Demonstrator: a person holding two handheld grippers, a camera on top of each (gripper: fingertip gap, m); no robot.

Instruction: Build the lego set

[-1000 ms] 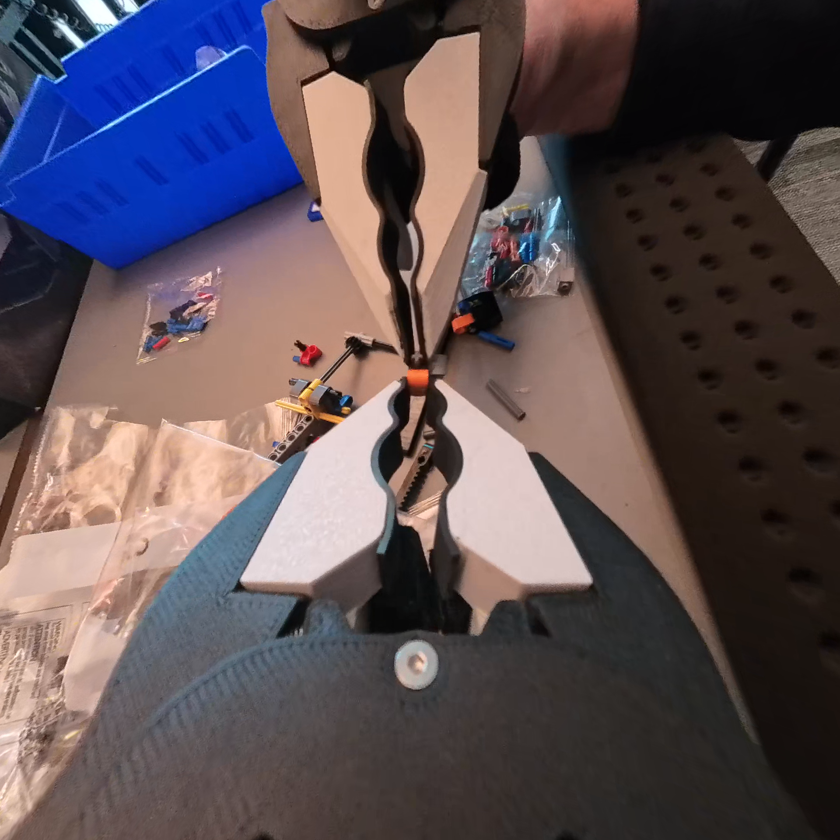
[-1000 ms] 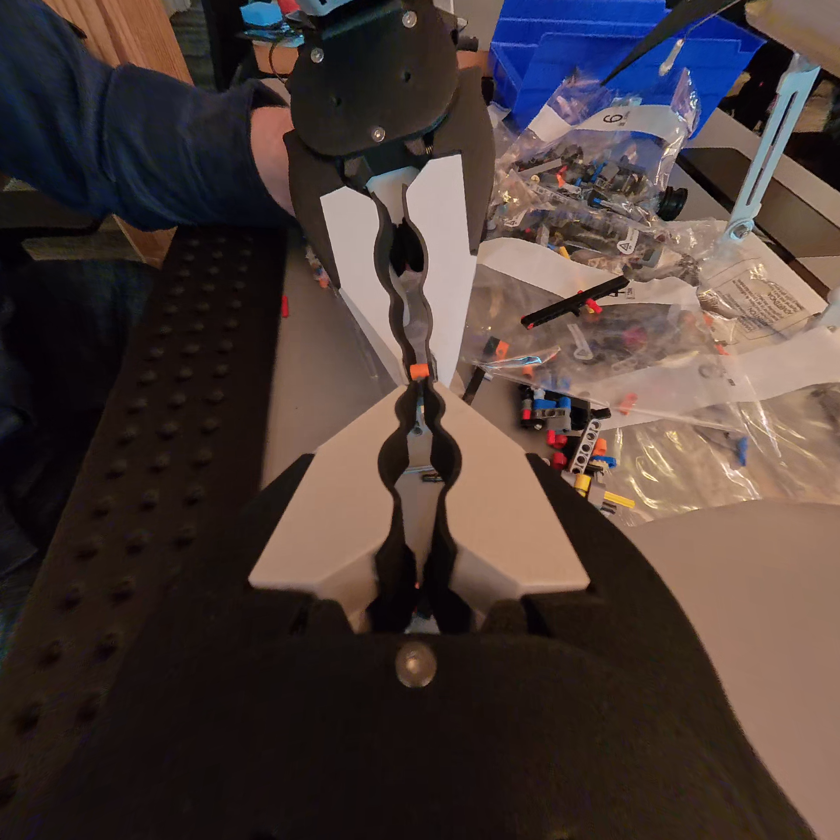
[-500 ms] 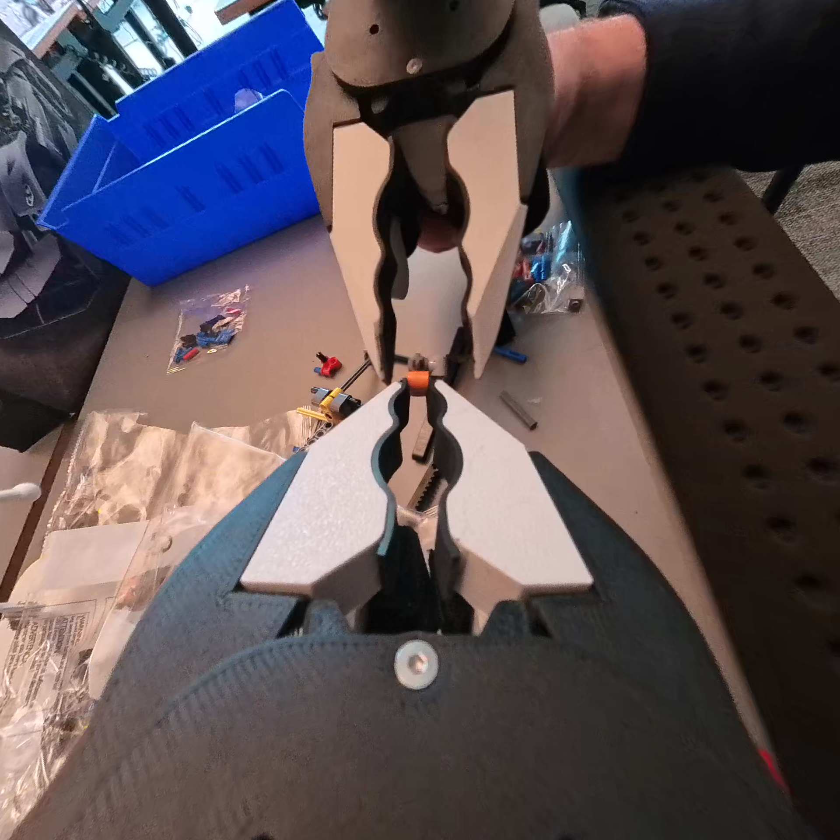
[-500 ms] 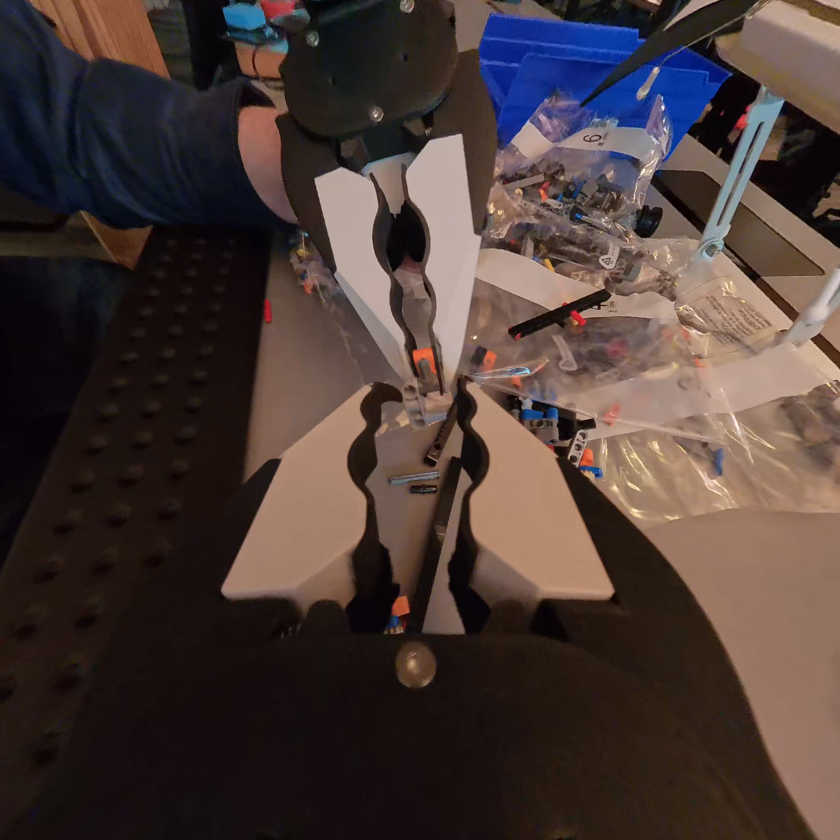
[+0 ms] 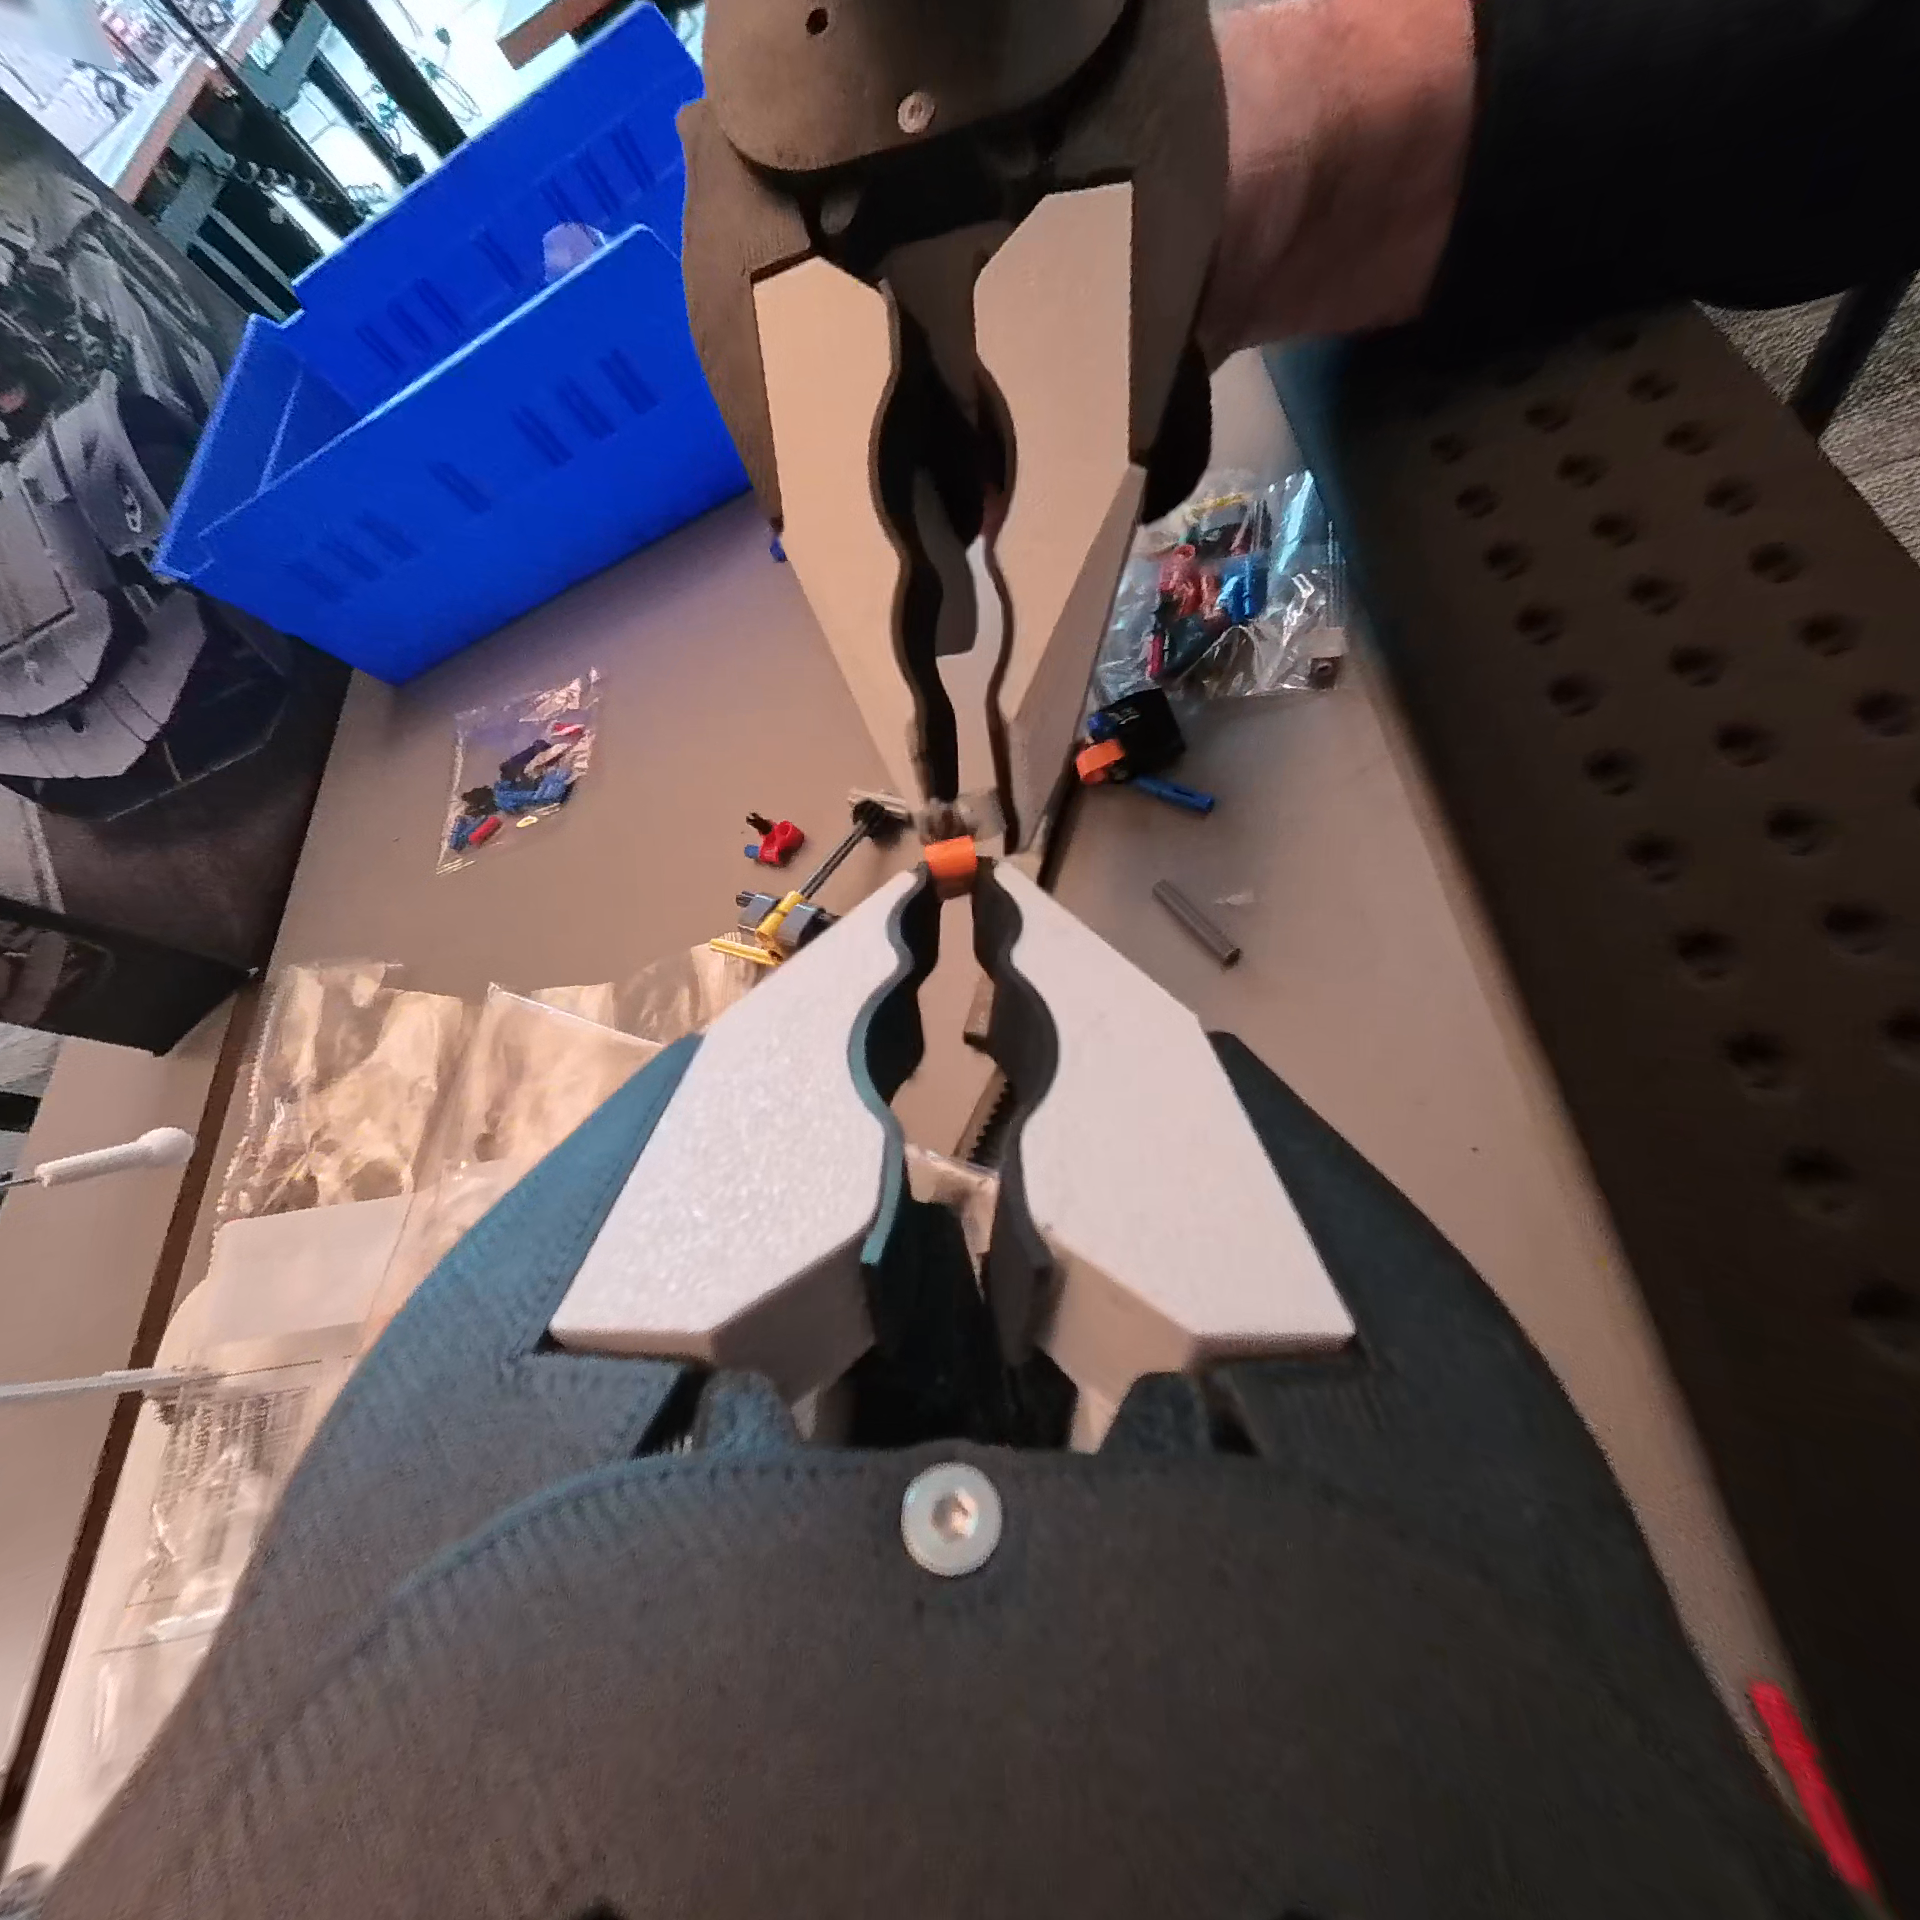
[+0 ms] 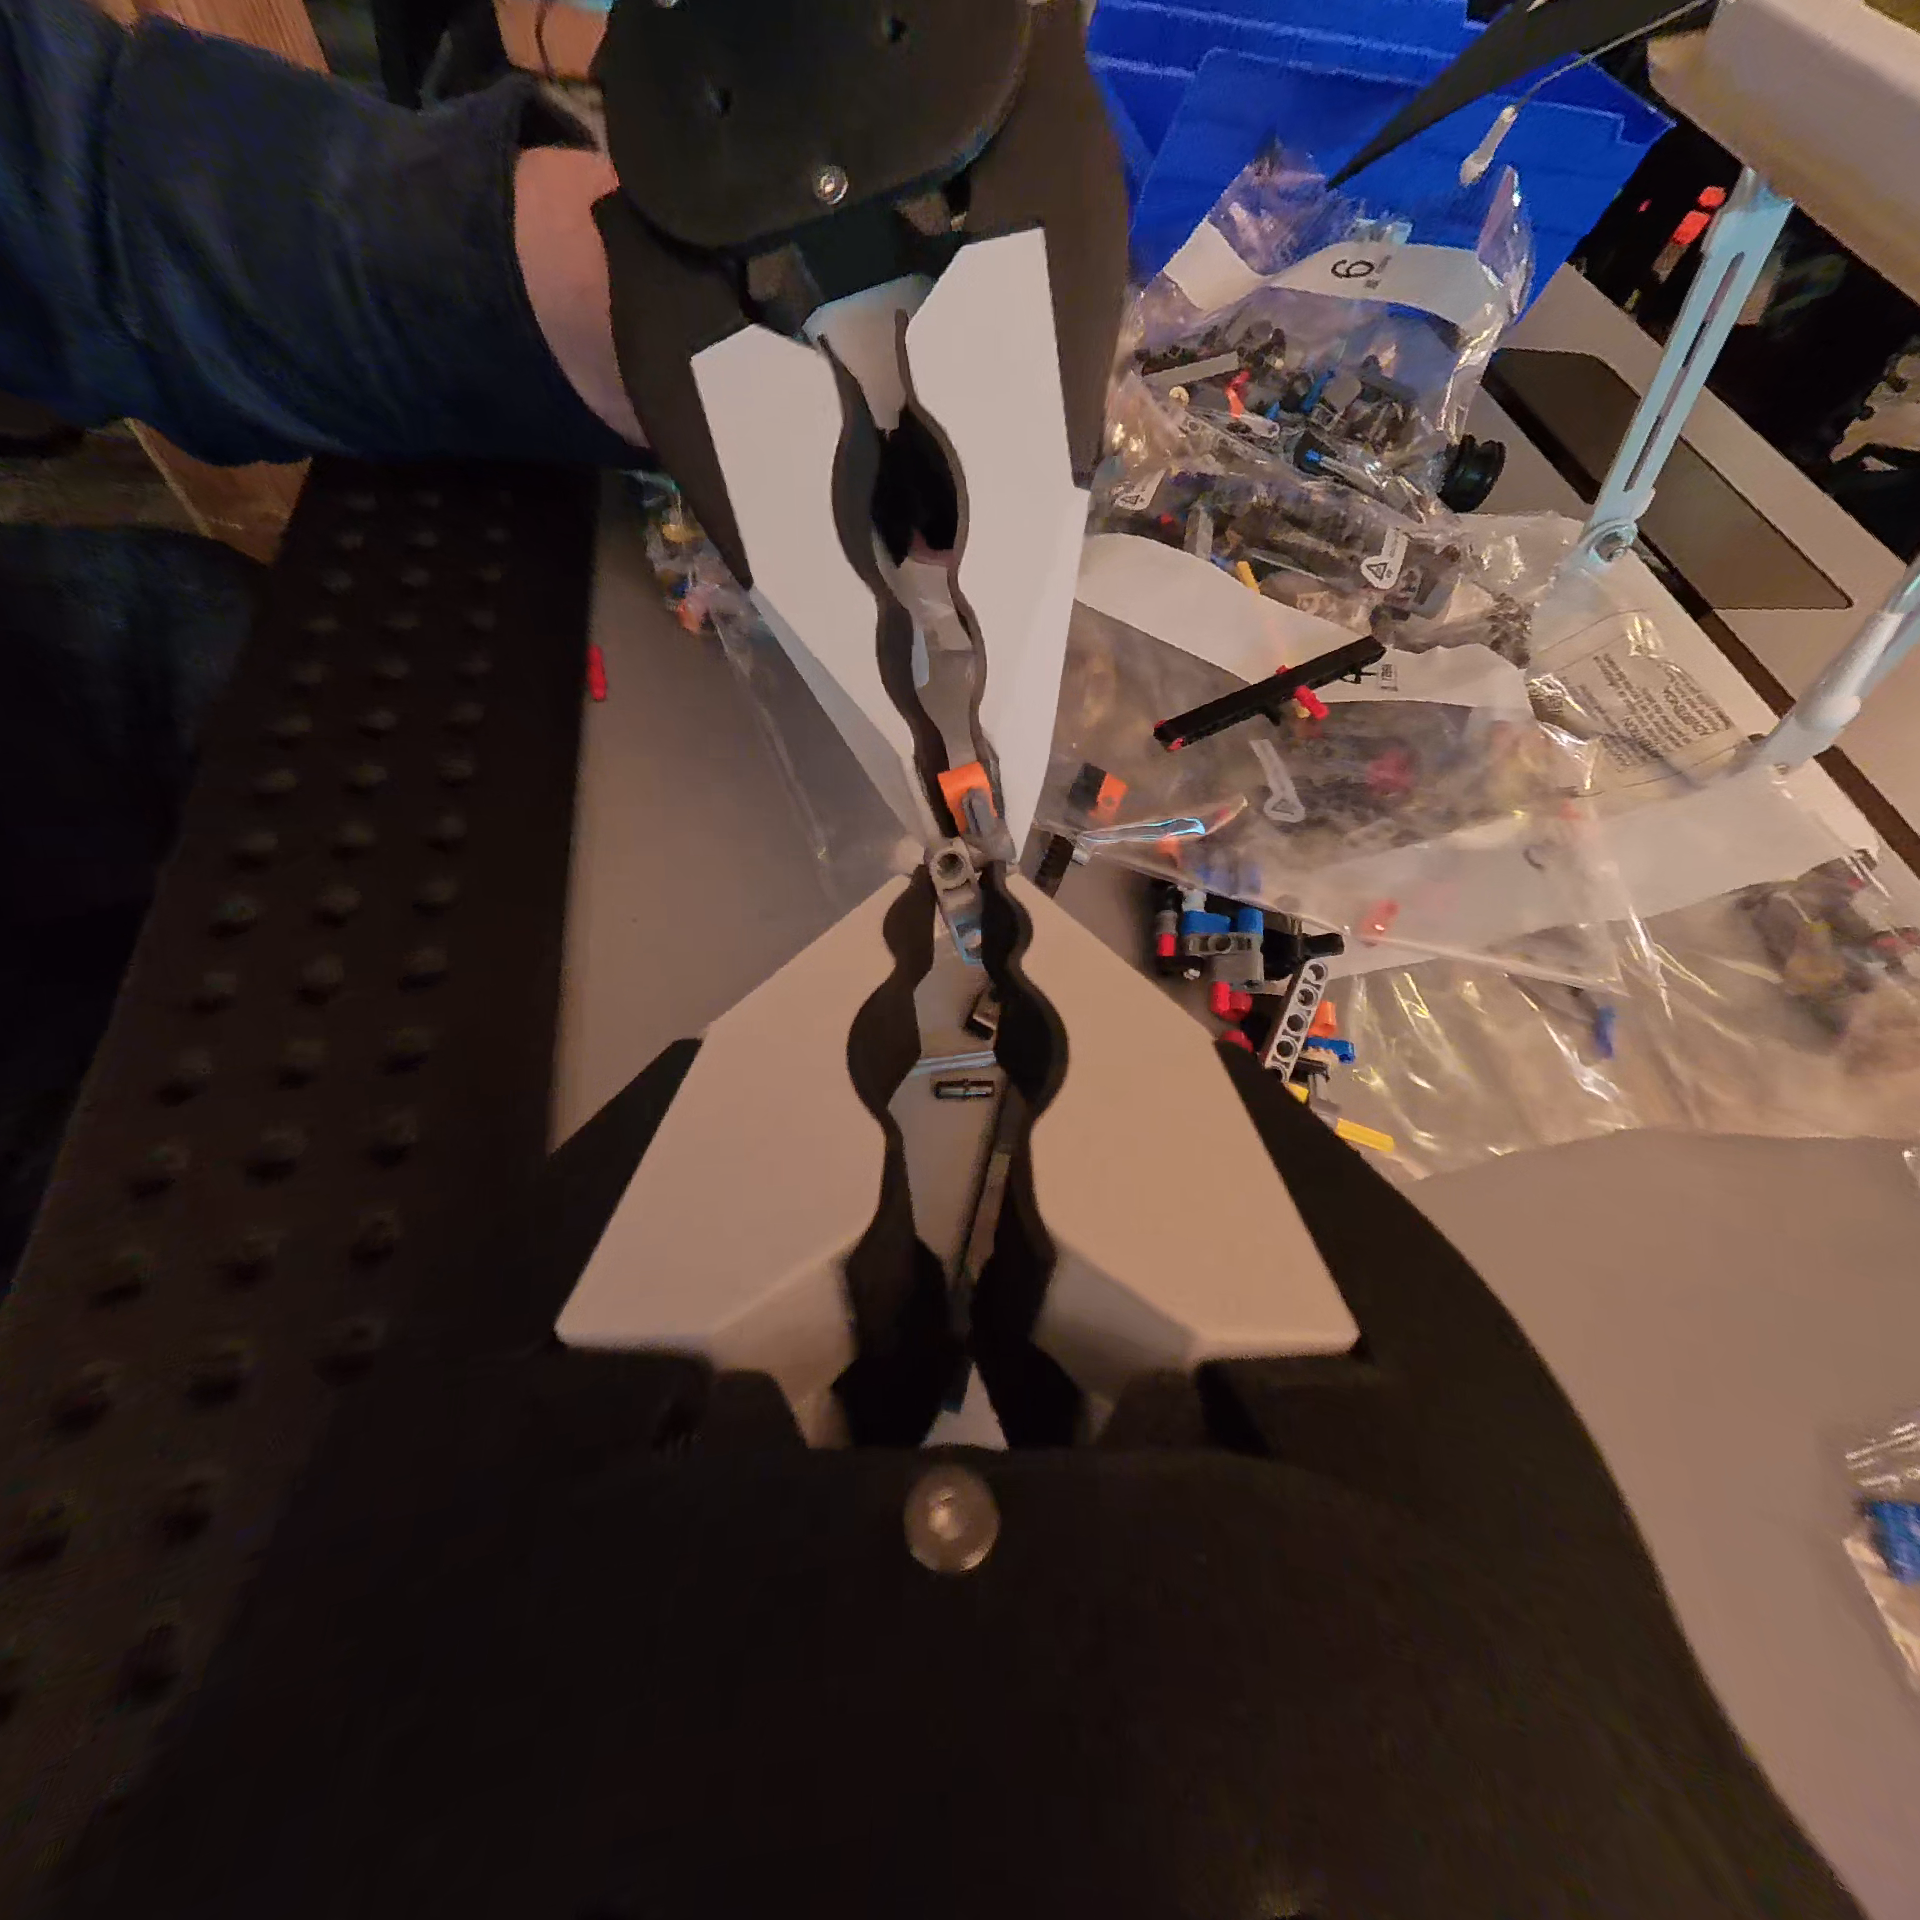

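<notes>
Left gripper (image 5: 951, 883) fingers pinch a small orange bush (image 5: 949, 861). Right gripper (image 6: 961, 883) fingers clamp a grey perforated connector (image 6: 954, 871). Both meet tip-to-tip above the smooth grey worktop (image 5: 644, 727).

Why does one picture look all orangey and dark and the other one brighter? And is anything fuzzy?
Right wrist view: dim, warm light, so the black gripper body is nearly featureless. Left wrist view: cooler and brighter, but the hand and blue bins are smeared with motion blur. Both views: the wide lens bends the table edges; the orange piece stays fairly sharp.
</notes>
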